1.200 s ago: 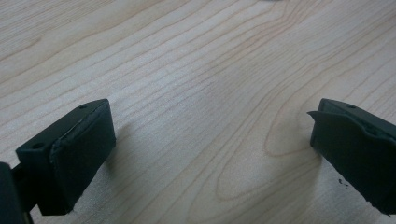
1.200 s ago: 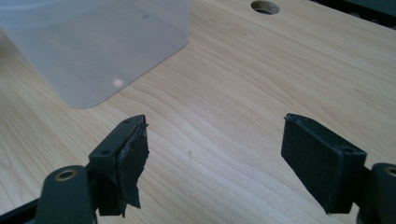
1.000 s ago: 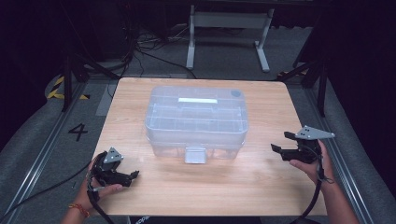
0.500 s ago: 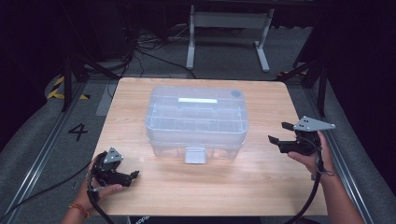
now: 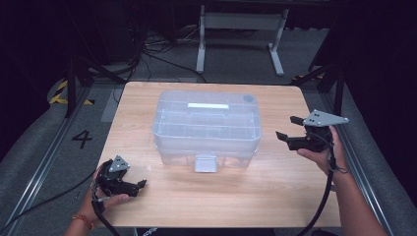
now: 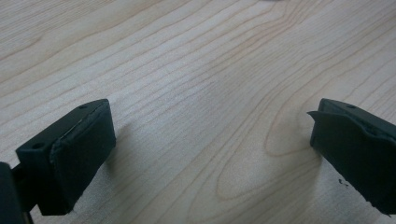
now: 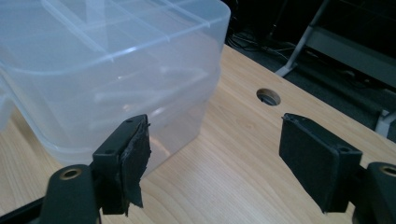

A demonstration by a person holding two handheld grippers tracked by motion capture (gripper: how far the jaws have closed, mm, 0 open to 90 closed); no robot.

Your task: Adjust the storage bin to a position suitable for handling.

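Observation:
A clear plastic storage box point(image 5: 206, 125) with a lid and a front latch point(image 5: 205, 163) stands in the middle of the wooden table point(image 5: 275, 196). My right gripper point(image 5: 286, 127) hovers above the table just right of the box, open, pointing at its right side. In the right gripper view its jaws point(image 7: 215, 158) stand wide apart with nothing between them, and the box's corner point(image 7: 116, 79) lies just beyond the left jaw. My left gripper point(image 5: 140, 185) rests low at the table's front left, open, over bare wood point(image 6: 210, 135).
A round hole point(image 7: 268, 97) is cut in the tabletop beyond the box's corner. A metal stand point(image 5: 241, 24) and cables lie on the dark floor behind the table. A floor mark "4" point(image 5: 82, 139) sits left of the table.
My right gripper has risen off the table and drifted a little toward the box, jaws still apart. The left gripper and the box have not moved.

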